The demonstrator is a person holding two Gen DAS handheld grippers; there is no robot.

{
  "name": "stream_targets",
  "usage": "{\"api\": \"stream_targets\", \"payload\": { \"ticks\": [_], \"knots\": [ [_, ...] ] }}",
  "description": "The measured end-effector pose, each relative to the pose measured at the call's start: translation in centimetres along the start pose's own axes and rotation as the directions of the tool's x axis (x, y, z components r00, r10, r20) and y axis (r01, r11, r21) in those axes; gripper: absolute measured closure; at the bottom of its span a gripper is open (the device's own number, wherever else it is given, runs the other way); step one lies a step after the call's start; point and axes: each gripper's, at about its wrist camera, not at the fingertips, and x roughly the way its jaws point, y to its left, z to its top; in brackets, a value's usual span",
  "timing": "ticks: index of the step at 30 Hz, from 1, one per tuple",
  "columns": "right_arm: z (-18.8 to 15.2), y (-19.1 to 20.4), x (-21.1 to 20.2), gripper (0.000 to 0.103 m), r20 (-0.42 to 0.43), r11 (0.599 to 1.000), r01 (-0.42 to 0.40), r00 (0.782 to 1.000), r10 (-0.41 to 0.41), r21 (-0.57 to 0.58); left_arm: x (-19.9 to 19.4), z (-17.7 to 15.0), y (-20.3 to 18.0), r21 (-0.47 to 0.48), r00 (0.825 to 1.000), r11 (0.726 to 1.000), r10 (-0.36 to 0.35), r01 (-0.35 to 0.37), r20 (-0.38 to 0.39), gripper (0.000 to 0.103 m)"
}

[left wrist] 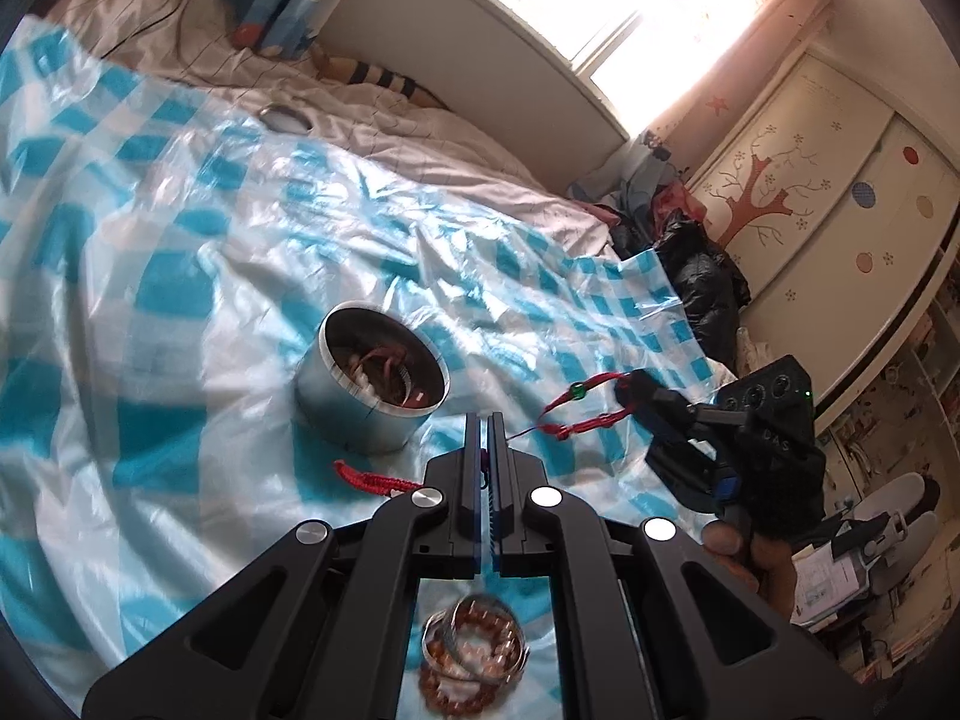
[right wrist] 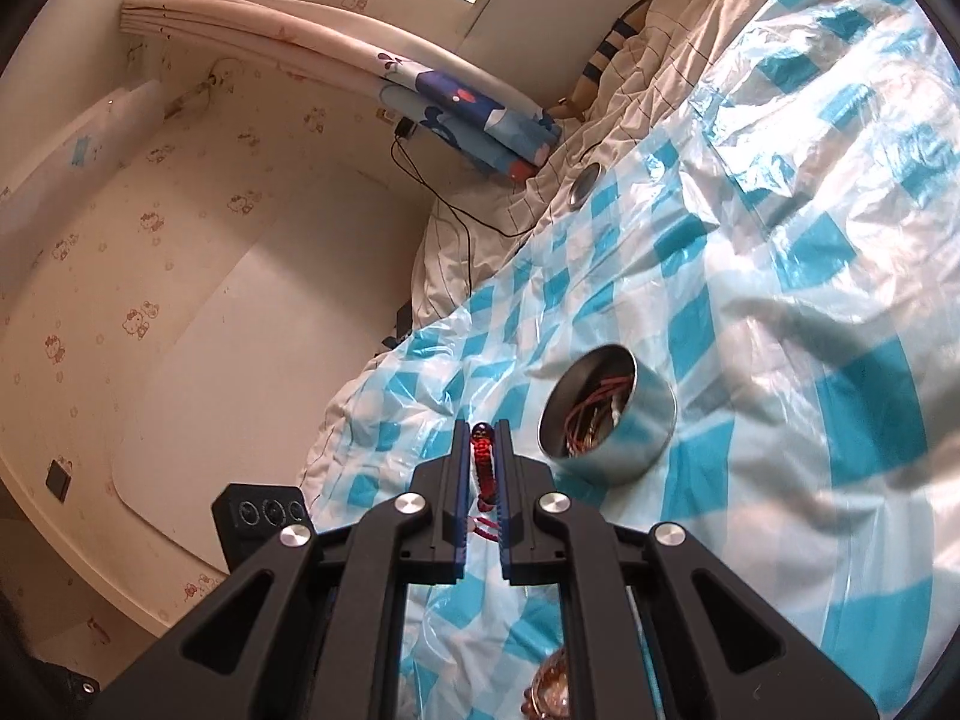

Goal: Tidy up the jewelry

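A red braided bracelet (left wrist: 591, 387) with a green bead hangs stretched between my two grippers above the blue-checked plastic sheet (left wrist: 180, 300). My left gripper (left wrist: 486, 420) is shut on its thin cord, and a braided end (left wrist: 372, 480) trails out to the left. My right gripper (left wrist: 630, 390) pinches the far loop; in the right wrist view it (right wrist: 485, 427) is shut on the red braid (right wrist: 486, 468). An open round metal tin (left wrist: 372, 384) (right wrist: 606, 420) with jewelry inside stands just beyond both grippers.
A brown bead bracelet and a silver bangle (left wrist: 474, 654) lie on the sheet under my left gripper. The tin's lid (left wrist: 285, 117) (right wrist: 585, 183) rests far back on the white bedding. Dark clothes (left wrist: 702, 282) pile at the bed's right edge; a cable (right wrist: 456, 210) runs near the wall.
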Motion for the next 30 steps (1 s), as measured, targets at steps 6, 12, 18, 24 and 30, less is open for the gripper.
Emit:
{"api": "stream_targets", "payload": {
  "ticks": [6, 12, 18, 24, 30],
  "knots": [
    [2.0, 0.6, 1.8, 0.095, 0.007, 0.999, 0.023, 1.0, -0.022, -0.039, 1.7, 2.6, -1.0, 0.04, 1.0, 0.999, -0.017, 0.016, 0.001, 0.101],
    [4.0, 0.8, 4.8, 0.095, -0.003, 0.994, 0.072, 0.997, -0.073, -0.086, 3.9, 4.8, -0.9, 0.067, 1.0, 0.998, -0.017, 0.017, -0.002, 0.101],
    [4.7, -0.3, 7.3, 0.095, -0.02, 0.99, 0.105, 0.994, -0.107, -0.093, 6.9, 5.6, 0.1, 0.071, 1.0, 0.997, 0.008, -0.006, -0.026, 0.101],
    [3.3, -1.6, 13.3, 0.093, -0.16, 0.951, 0.246, 0.948, -0.277, -0.186, 10.4, 4.5, 3.1, 0.036, 0.965, 0.983, 0.185, -0.182, -0.183, 0.087],
    [2.4, -0.6, 12.8, 0.069, -0.105, 0.906, 0.345, 0.92, -0.379, -0.244, 7.0, 4.9, 3.4, 0.049, 0.949, 0.958, 0.288, -0.284, -0.127, 0.058]
  ]
}}
